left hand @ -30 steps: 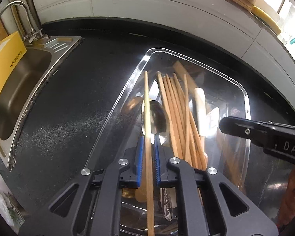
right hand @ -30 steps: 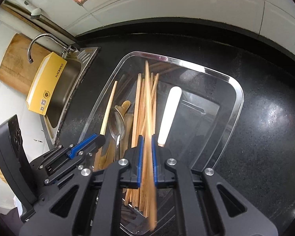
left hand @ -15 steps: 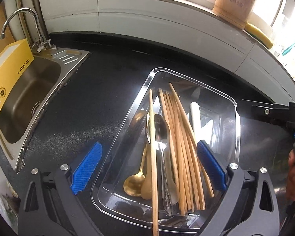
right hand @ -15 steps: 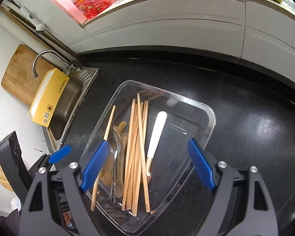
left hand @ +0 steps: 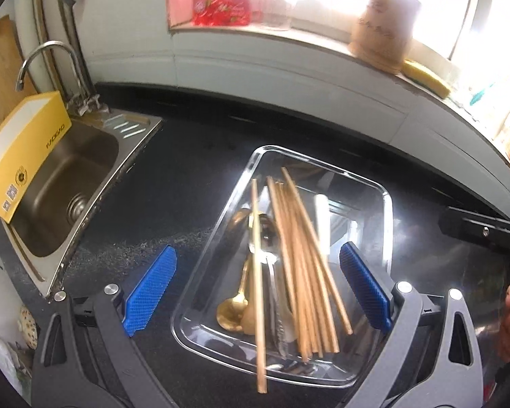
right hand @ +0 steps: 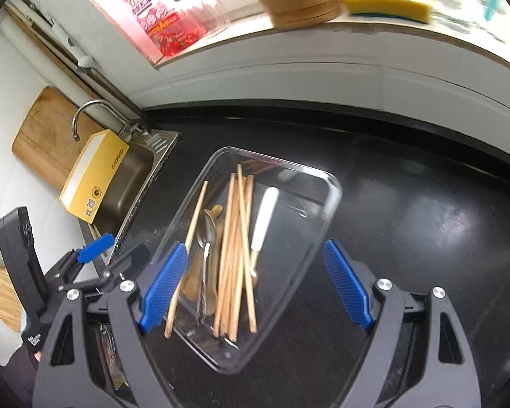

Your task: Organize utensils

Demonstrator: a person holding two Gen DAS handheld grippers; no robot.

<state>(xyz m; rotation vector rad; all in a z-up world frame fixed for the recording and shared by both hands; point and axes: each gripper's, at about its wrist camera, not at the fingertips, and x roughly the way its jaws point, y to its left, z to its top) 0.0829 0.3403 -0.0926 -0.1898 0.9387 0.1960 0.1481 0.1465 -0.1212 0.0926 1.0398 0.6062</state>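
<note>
Both views look down on a clear rectangular plastic tray [left hand: 387,204] sitting on the black speckled table [left hand: 173,183], at the centre of each frame. Inside it lies a bundle of light wooden chopsticks [left hand: 302,265] running lengthwise. One single wooden chopstick [left hand: 259,272] lies apart on the bundle's left, its near end poking over the tray's near rim. Between that chopstick and the bundle lie a silver metal spoon [right hand: 206,234] and a gold spoon [left hand: 233,309]. A white-handled utensil [right hand: 264,216] rests to the right of the bundle.

The left tool [left hand: 255,292] hangs above the tray's near end with its blue-padded fingers [left hand: 149,289] spread wide and nothing between them. The right tool [right hand: 255,289] likewise has its blue pads far apart and empty, framing the near half of the tray.

At the left of both frames sits a stainless steel sink [left hand: 61,183] with a yellow cardboard box [left hand: 20,156] leaning in it.
</note>
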